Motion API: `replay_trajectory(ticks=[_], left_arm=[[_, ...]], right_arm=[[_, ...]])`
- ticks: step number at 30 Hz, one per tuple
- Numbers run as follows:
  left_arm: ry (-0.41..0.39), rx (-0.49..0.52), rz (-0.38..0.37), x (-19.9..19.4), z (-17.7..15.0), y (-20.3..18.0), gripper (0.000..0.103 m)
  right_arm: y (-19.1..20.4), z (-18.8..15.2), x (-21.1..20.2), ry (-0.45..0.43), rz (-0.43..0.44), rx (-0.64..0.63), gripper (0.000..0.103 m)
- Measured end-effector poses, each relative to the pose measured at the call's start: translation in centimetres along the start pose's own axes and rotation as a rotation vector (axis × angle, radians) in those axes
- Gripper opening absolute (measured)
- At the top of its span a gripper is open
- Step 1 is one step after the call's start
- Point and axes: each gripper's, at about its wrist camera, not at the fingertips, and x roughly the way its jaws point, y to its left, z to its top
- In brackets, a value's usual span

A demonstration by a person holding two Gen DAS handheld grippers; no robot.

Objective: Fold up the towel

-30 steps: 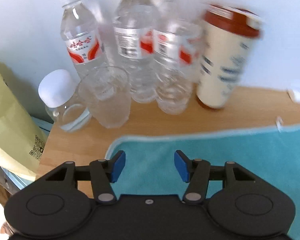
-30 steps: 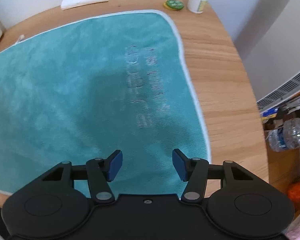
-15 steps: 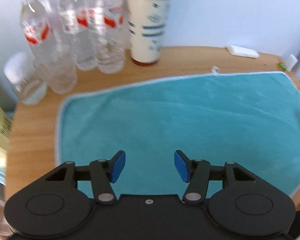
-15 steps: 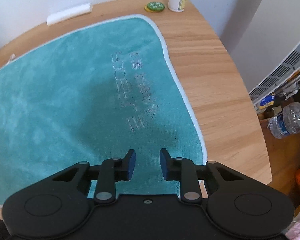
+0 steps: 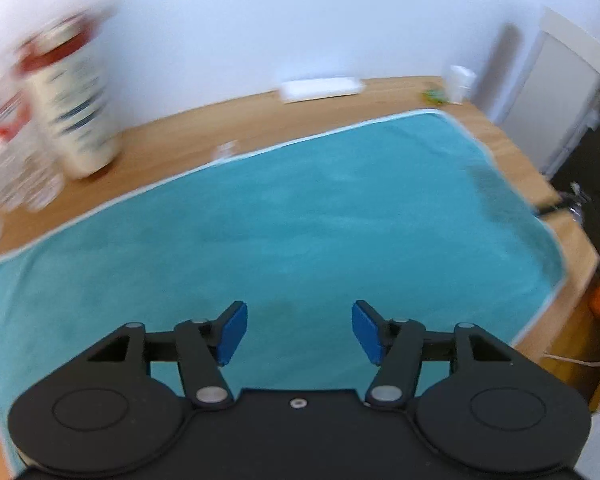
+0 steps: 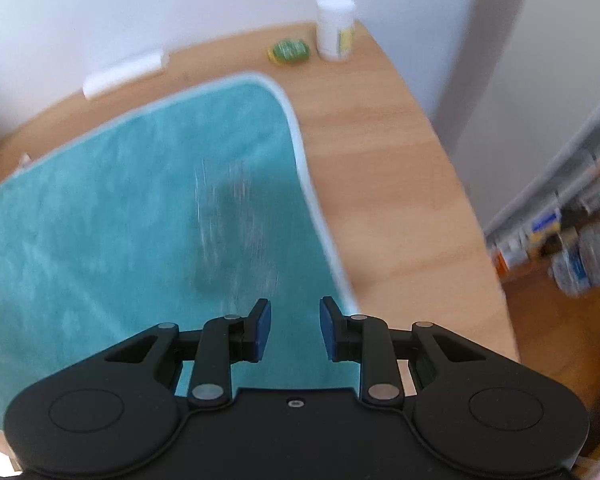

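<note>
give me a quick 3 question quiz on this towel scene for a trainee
1. True or false: the teal towel lies spread flat on the wooden table.
2. Multiple choice: what stands nearest the small green item by the wall? A) a clear glass B) a small white bottle C) an orange cloth
3. Fill in: neither the left gripper nor the right gripper holds anything; the one with its fingers set wider apart is the ____ one.

Key: 1 true; 2 B, the small white bottle; 3 left.
</note>
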Motion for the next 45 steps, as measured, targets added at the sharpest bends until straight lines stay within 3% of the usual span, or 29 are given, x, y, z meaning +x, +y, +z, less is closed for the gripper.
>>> replay_trajectory(ticks=[10, 16, 25, 30, 35, 39, 45], left_arm=[[0.053, 0.044, -0.072, 4.7, 3.7, -14.9, 0.064], [0.076, 0.041, -0.105, 7.2, 5.0, -20.6, 0.064], [0.115, 0.063, -0.129, 9.8, 6.8, -24.5, 0.064], [0.130, 0.099, -0.179, 10.4, 7.1, -26.2, 0.064], [0.166, 0.155, -0.182, 11.5, 7.3, -27.8, 0.064], [0.181, 0.171, -0.180, 12.0, 7.3, -28.4, 0.064], [0.198, 0.201, -0.176, 12.3, 7.0, -29.2, 0.064]], right_arm=[[-2.9, 6.8, 2.8, -0.008, 0.157, -0.177, 0.036], [-4.2, 9.8, 4.8, -0.012, 0.219, -0.210, 0.037], [-6.0, 13.8, 8.4, -0.005, 0.264, -0.181, 0.038], [-5.3, 15.3, 9.9, 0.009, 0.317, -0.179, 0.039], [-3.9, 16.2, 10.7, -0.008, 0.324, -0.233, 0.044], [-4.0, 17.0, 11.3, 0.001, 0.364, -0.202, 0.044], [-2.7, 16.0, 11.1, -0.022, 0.314, -0.349, 0.044]])
